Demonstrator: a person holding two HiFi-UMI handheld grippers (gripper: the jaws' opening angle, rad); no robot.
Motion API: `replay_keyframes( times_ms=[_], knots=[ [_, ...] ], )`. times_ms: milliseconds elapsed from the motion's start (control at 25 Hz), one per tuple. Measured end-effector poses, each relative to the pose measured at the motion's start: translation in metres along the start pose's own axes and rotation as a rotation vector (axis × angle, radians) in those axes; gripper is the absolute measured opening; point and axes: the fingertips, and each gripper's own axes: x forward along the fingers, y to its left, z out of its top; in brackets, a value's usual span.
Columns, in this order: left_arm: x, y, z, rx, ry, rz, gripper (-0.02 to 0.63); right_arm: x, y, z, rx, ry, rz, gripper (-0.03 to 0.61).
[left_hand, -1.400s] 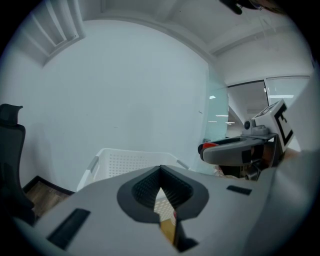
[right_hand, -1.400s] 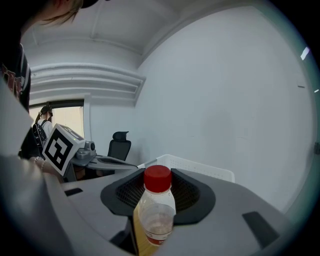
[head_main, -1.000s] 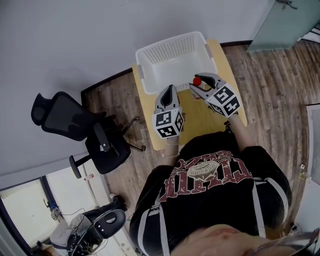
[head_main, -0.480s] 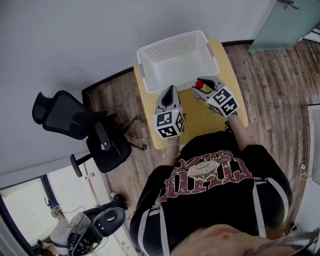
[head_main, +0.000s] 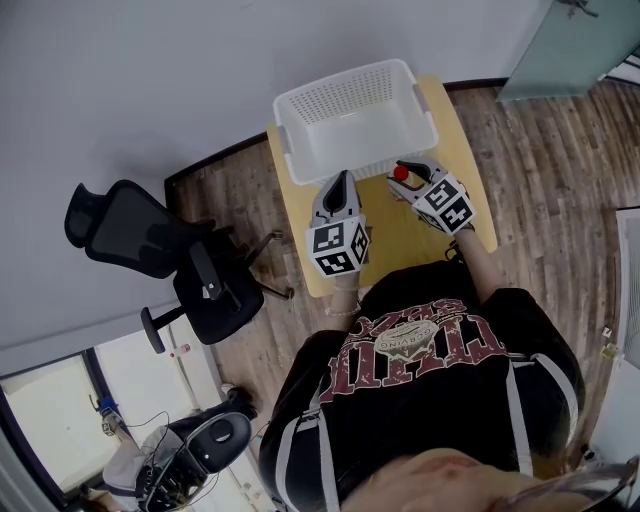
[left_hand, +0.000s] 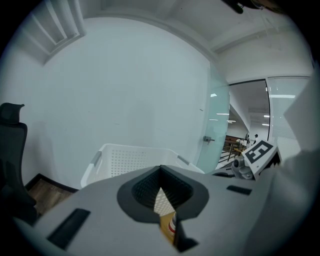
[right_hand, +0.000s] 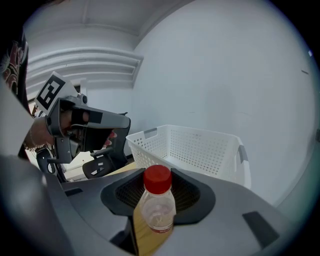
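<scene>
Wooden table (head_main: 402, 240) noted against a grey wall, plank floor around it. Black office chair (head_main: 140, 245) stands off the table's left side, well apart from it.

White perforated basket (head_main: 355, 130) set on the far half of the table; its inside is seen bare in the head view.

Left gripper (head_main: 338, 180) is held over the table, just before the near wall of the basket and pointing at it. Its jaws are drawn together to a thin slit, and nothing is gripped between them.

Right gripper (head_main: 408, 170) is held beside it, near the basket's right front corner. Its jaws are clamped on a clear bottle (right_hand: 158, 210) with a red cap, held upright by its body, cap above the jaws. The bottle is thus in the air over the table, just short of the basket, not inside it.
</scene>
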Motion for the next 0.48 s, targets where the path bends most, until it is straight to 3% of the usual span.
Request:
replay_keyframes(
  times_ms=[480],
  knots=[
    [0.002, -0.004, -0.004, 0.001, 0.007, -0.011, 0.048, -0.001, 0.006, -0.017, 0.012, 0.029, 0.017, 0.169]
  ],
)
